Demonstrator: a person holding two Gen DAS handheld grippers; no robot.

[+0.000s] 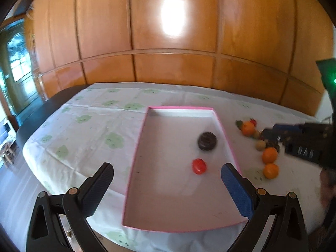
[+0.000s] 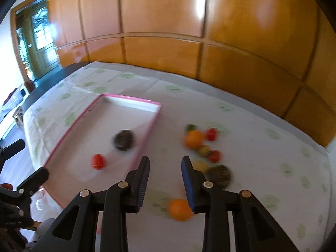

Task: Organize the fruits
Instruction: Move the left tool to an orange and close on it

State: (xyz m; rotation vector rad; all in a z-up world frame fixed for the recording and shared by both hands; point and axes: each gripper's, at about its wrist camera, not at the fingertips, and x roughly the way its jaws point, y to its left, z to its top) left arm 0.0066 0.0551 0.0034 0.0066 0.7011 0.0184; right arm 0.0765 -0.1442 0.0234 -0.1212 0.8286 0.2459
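Fruits lie in two groups: a dark round fruit point(image 1: 207, 141) and a small red one point(image 1: 199, 166) already rest inside the pink-rimmed tray point(image 1: 134, 159), probably because the tray is the collecting place, while oranges point(image 2: 193, 139) and other small fruits wait in a loose cluster on the tablecloth point(image 2: 262, 126) right of it. The left gripper point(image 1: 167, 175) hovers over the tray's near end, jaws spread wide, empty. The right gripper point(image 2: 165, 164) tilts down above the cloth beside the tray, jaws slightly parted, grasping nothing.
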